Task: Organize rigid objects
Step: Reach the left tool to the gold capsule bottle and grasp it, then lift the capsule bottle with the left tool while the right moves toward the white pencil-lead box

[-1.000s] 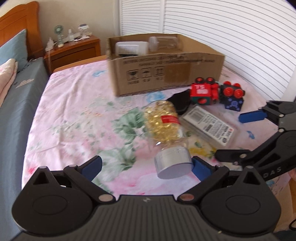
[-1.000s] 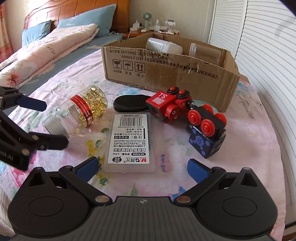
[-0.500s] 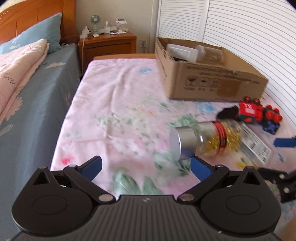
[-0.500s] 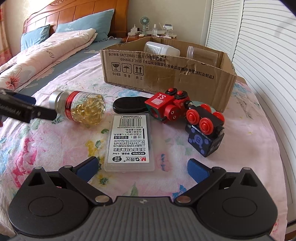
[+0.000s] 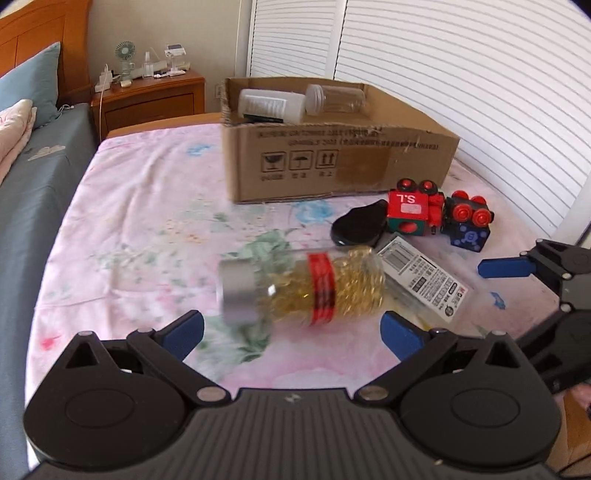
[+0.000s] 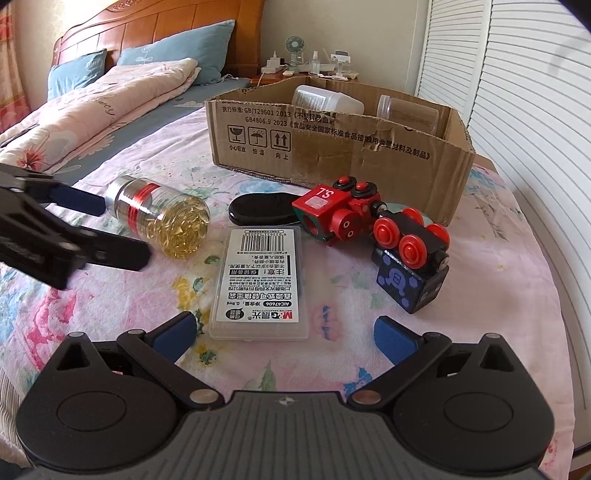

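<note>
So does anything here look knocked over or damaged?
Yes. The capsule bottle lies on its side on the bedspread, between the open left gripper fingers. The navy toy train car sits tipped, wheels up. The cardboard box has a torn front edge.

Wooden headboard [image 6: 159,33], blue pillows [image 6: 177,61], pink quilt [image 6: 92,110], nightstand [image 5: 147,98] with small fan [image 5: 125,55], white louvered doors [image 5: 461,92].

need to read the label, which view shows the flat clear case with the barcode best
The right wrist view: the flat clear case lies whole and sharp just ahead of the open right gripper. In the left wrist view the case is slanted, smaller, partly behind the blurred capsule bottle.
</note>
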